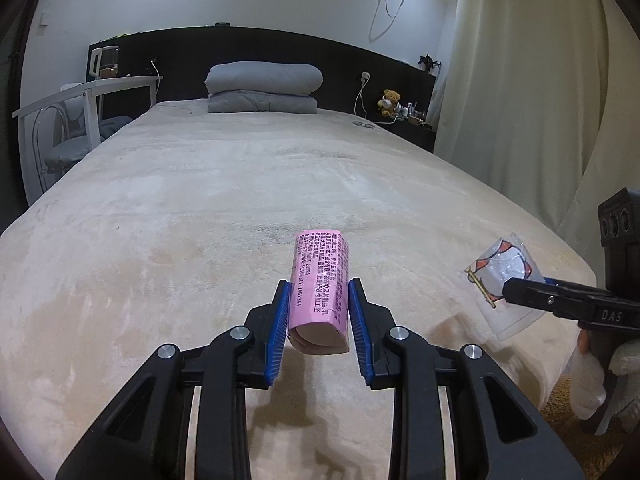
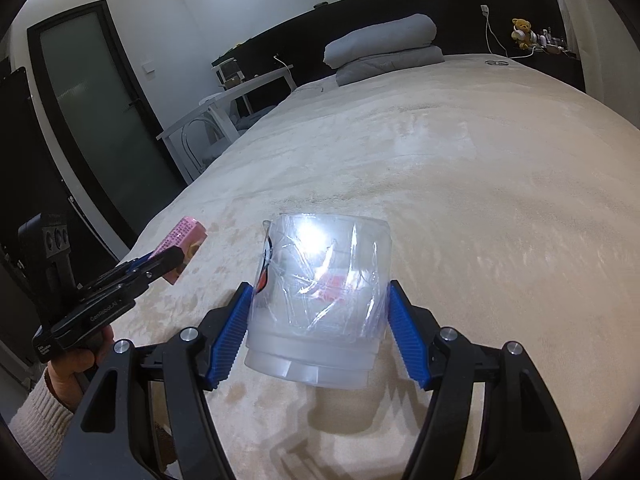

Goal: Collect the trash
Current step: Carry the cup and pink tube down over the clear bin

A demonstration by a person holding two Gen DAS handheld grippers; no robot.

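Note:
My left gripper [image 1: 318,292] is shut on a pink rolled wrapper [image 1: 320,280] with black print and holds it above the cream bed cover [image 1: 200,208]. The same wrapper [image 2: 182,246] shows at the left of the right wrist view, in the left gripper [image 2: 168,264]. My right gripper [image 2: 320,296] is shut on a crushed clear plastic cup [image 2: 320,300] with a red and black print, held above the bed. The cup [image 1: 502,272] and the right gripper [image 1: 516,290] also show at the right of the left wrist view.
A folded grey quilt [image 1: 262,88] lies at the head of the bed by the black headboard [image 1: 240,52]. A white table [image 1: 86,100] and chair stand at the left. A nightstand with a teddy bear [image 1: 390,102] and a curtain [image 1: 520,100] are at the right. A dark door [image 2: 100,112] is at far left.

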